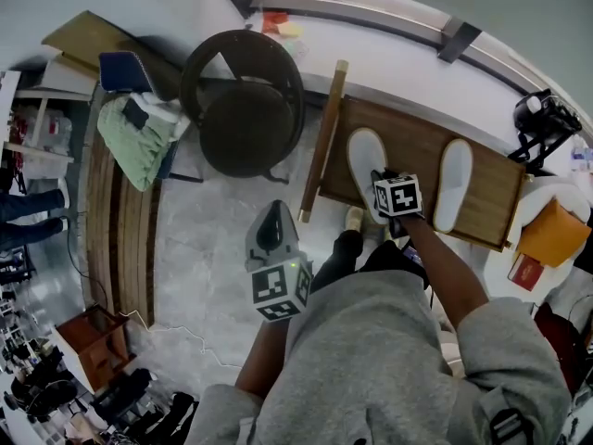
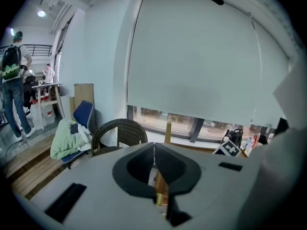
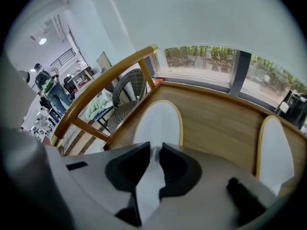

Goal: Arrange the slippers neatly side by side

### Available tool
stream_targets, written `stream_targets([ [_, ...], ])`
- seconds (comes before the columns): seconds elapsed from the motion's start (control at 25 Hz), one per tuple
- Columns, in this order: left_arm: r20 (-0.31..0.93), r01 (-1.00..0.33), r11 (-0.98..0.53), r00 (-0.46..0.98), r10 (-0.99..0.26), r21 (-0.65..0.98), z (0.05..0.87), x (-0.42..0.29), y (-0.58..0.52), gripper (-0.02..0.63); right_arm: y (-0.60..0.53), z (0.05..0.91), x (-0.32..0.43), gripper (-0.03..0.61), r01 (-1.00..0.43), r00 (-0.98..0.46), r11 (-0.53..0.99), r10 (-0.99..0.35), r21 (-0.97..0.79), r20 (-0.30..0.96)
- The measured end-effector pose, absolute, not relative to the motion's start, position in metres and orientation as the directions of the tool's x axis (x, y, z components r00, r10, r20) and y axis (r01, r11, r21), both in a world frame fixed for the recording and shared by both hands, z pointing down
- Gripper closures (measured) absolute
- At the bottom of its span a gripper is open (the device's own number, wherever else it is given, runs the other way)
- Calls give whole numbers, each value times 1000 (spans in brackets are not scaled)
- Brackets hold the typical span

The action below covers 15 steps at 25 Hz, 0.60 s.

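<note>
Two white slippers lie on a low wooden bench (image 1: 414, 139), well apart from each other. My right gripper (image 1: 384, 193) sits at the near end of the left slipper (image 1: 365, 154), and in the right gripper view that slipper (image 3: 160, 121) runs white into the right gripper (image 3: 154, 151), whose jaws are shut on its edge. The right slipper (image 1: 455, 184) lies alone at the bench's right side, also visible as the right slipper (image 3: 274, 150). My left gripper (image 1: 271, 225) hangs over the marble floor near my body, and the left gripper (image 2: 154, 152) is shut and holds nothing.
A wooden rail (image 1: 323, 139) borders the bench's left side. A dark wicker chair (image 1: 243, 100) stands left of it, then a blue chair with green cloth (image 1: 139, 130). An orange bag (image 1: 554, 232) and black kettle (image 1: 542, 114) are at right. People stand far left (image 2: 12, 80).
</note>
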<state>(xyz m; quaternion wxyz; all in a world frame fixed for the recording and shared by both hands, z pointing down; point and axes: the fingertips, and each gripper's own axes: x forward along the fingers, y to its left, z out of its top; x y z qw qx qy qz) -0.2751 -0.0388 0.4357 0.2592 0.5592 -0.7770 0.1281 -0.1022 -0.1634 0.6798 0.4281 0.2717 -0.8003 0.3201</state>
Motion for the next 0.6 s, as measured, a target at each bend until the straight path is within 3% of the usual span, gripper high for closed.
stream_targets([
  [0.16, 549, -935, 343, -239, -801, 92, 436, -277, -34, 598, -160, 684, -102, 529, -713, -479, 648, -169, -269, 861],
  [0.6, 522, -960, 265, -181, -834, 92, 432, -271, -50, 598, -175, 664, -92, 535, -767, -505, 564, -236, -306, 830],
])
